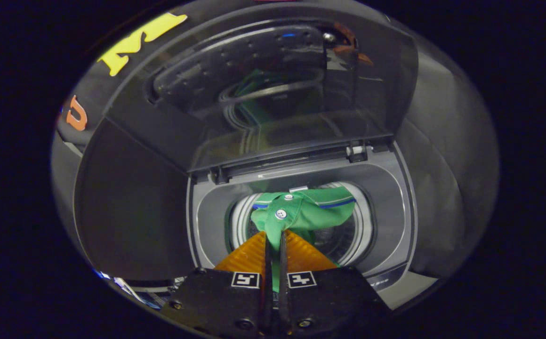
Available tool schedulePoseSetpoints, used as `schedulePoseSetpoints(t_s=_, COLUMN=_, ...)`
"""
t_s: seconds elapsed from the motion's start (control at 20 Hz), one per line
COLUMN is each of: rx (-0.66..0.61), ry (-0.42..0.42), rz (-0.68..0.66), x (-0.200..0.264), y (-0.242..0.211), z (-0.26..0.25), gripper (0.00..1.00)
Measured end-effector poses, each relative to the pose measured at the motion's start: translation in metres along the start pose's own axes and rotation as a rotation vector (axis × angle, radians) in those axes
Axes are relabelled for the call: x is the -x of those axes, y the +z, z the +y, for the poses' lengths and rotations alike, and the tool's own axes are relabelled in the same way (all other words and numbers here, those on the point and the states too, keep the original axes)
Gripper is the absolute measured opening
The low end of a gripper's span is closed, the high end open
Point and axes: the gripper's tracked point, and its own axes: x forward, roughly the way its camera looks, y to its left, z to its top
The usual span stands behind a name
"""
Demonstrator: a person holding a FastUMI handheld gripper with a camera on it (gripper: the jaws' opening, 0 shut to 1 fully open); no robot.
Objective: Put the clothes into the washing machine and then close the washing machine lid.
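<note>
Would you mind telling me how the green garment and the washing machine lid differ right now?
The green garment is soft and crumpled; the washing machine lid is rigid, dark and glossy. The garment hangs over the drum opening, pinched in the shut hand-held gripper; the lid stands raised open beyond it.

Green garment with a thin blue stripe and white buttons, pinched between both fingers of the gripper, over the pale, shiny drum opening. Grey washing machine top, darker grey towards its edges. Raised lid dark and glossy, tinted with green and blue reflections.
</note>
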Motion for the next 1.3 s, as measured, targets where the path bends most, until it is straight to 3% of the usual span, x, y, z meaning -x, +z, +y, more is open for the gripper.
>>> schedulePoseSetpoints(t_s=0.4, rx=0.018, ry=-0.036, rz=0.019, x=-0.038, y=0.001, z=0.007, gripper=0.1)
schedulePoseSetpoints(t_s=0.65, rx=0.005, ry=0.014, rz=0.048, x=-0.034, y=-0.011, z=0.012, gripper=0.18)
schedulePoseSetpoints(t_s=0.9, rx=0.116, ry=0.02, rz=-0.04, x=0.019, y=0.008, z=0.021, gripper=0.74)
schedulePoseSetpoints(t_s=1.3, rx=0.246, ry=0.161, rz=-0.395, x=0.146, y=0.104, z=0.075, gripper=0.76)
